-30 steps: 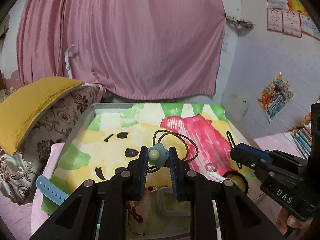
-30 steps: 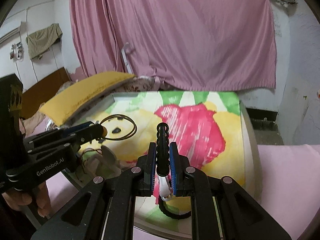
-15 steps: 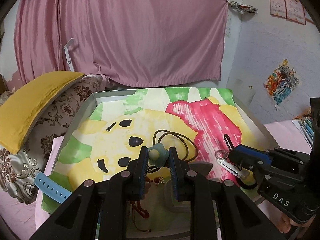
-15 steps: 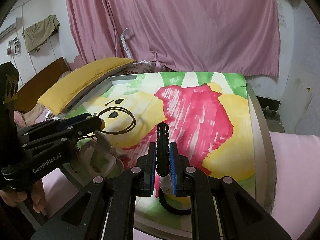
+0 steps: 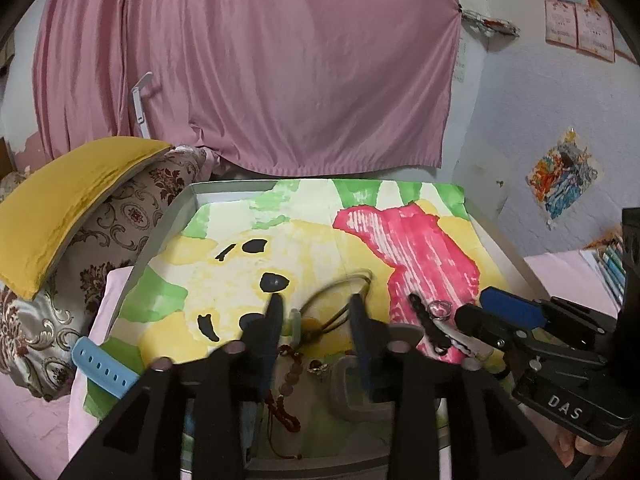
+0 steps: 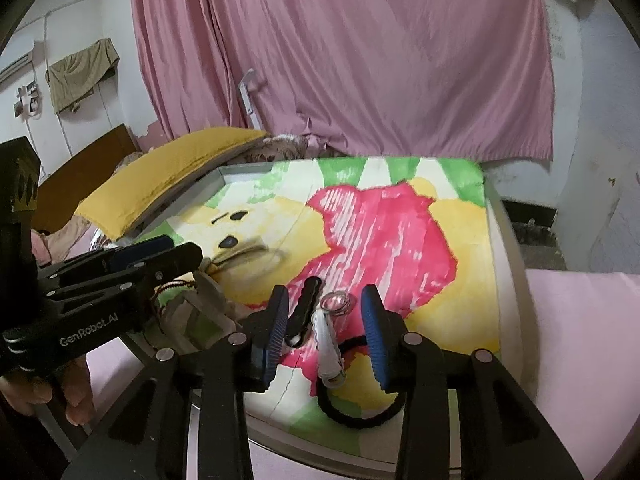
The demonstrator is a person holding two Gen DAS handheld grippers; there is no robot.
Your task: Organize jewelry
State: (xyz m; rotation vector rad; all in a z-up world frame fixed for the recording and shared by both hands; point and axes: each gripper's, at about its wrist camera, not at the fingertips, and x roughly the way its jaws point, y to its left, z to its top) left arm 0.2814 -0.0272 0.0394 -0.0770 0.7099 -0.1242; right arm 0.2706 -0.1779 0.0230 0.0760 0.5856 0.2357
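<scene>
My left gripper (image 5: 316, 312) is open; the teal flower charm (image 5: 297, 326) with its brown cord loop (image 5: 340, 300) drops, blurred, between the fingers above the red bead bracelet (image 5: 286, 384) and a clear small box (image 5: 352, 384). My right gripper (image 6: 324, 312) is open; a black hair clip (image 6: 302, 312), a white clip (image 6: 326, 340) and a clear ring (image 6: 338, 303) lie between its fingers on the painted tray mat (image 6: 400, 240). A black hair tie (image 6: 360, 412) lies below them.
A blue watch strap (image 5: 102, 366) lies at the tray's left front corner. A yellow cushion (image 5: 68, 200) on patterned pillows sits left of the tray rim (image 5: 168, 220). A pink curtain (image 5: 260, 60) hangs behind. Pink bedding (image 6: 580, 340) lies to the right.
Both grippers have opened. The left let go of the flower charm, which is falling. The right let go of the black hair clip, now on the mat.
</scene>
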